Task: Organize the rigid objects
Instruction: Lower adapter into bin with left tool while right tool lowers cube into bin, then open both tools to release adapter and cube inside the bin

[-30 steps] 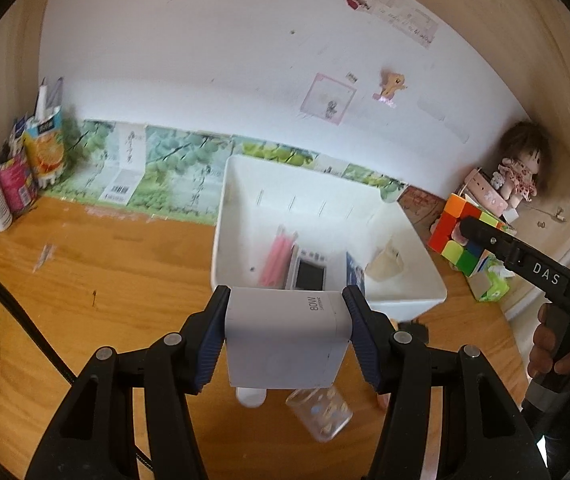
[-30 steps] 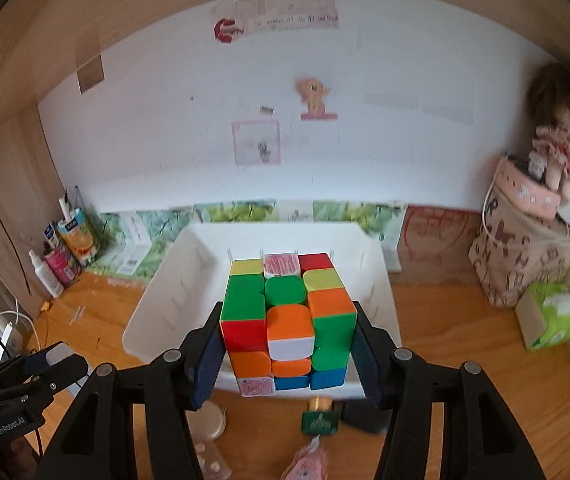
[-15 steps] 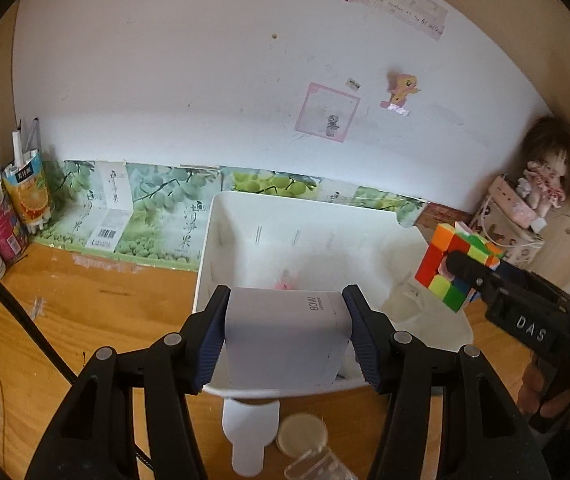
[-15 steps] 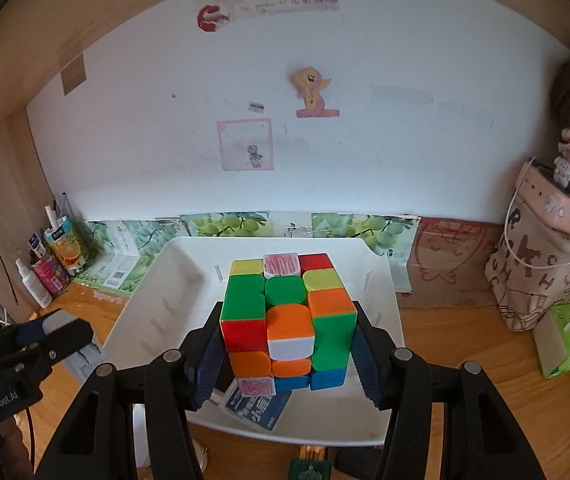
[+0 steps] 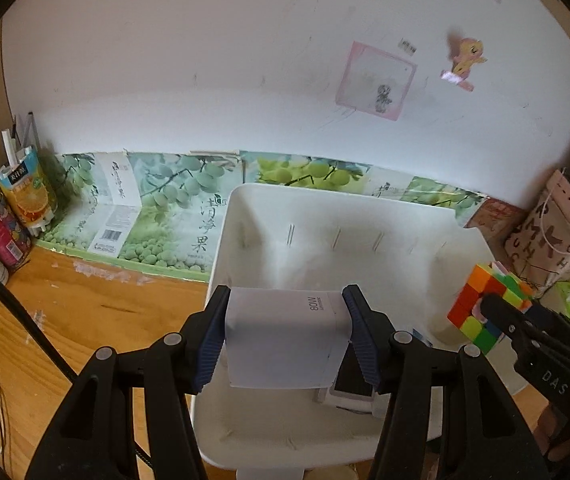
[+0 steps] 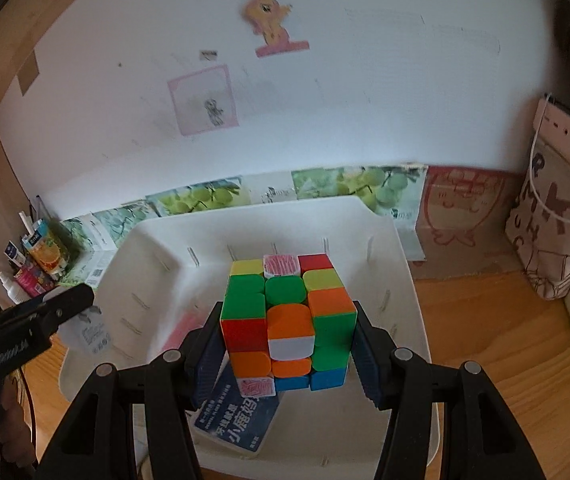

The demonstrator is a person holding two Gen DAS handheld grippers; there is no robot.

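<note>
Left gripper (image 5: 287, 334) jaws clamped on white charger (image 5: 281, 336), right gripper (image 6: 287, 344) jaws on cube (image 6: 289, 320); blue packet (image 6: 237, 416) only right-view.

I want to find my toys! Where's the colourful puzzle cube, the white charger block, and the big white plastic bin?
Colourful puzzle cube (image 6: 289, 322): right wrist view, orange centre tile.
White charger block (image 5: 285, 336): left wrist view, top face.
Big white plastic bin (image 5: 221, 248): left wrist view, left wall.

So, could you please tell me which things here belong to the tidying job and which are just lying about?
Part of the job:
- white charger block, held by the left gripper
- puzzle cube, held by the right gripper
- white bin
- blue packet in the bin

Just lying about:
- juice carton
- patterned bag
- wall stickers
</note>
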